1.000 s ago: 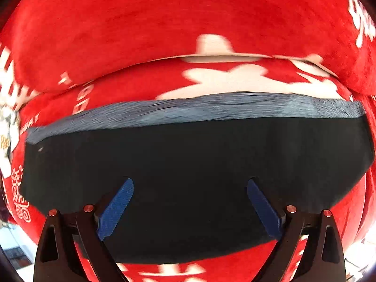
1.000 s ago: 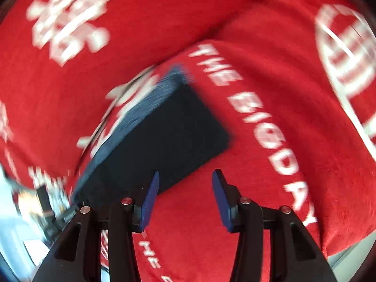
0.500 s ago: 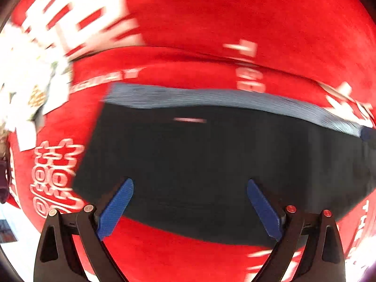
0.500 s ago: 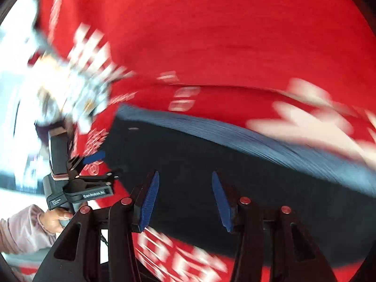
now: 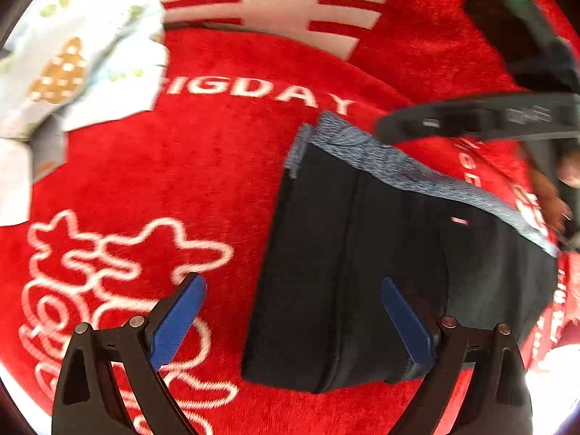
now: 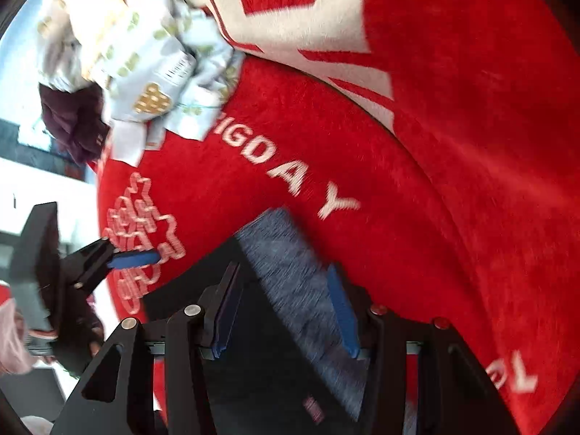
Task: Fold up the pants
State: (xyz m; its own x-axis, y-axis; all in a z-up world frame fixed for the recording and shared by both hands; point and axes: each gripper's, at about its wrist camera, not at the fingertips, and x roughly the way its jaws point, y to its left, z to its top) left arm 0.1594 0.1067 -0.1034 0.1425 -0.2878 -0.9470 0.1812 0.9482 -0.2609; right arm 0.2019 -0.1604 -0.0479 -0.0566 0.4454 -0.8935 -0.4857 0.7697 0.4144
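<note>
The dark pants (image 5: 380,272) are seen lying already folded into a compact rectangle on the red blanket (image 5: 217,166); both the left tool (image 5: 293,322) and right tool (image 6: 282,311) are held apart and empty above them; little is judged left.

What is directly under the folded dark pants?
The pants lie on a red blanket with white lettering, which shows all around them. Whatever the blanket's print shows beneath the pants is covered.

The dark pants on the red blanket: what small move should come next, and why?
Probably lower the right hand-held gripper onto the grey waistband and close. Its jaws are open astride that band at the end of the pants, holding nothing. The left hand-held gripper is open too, over the near edge.
</note>
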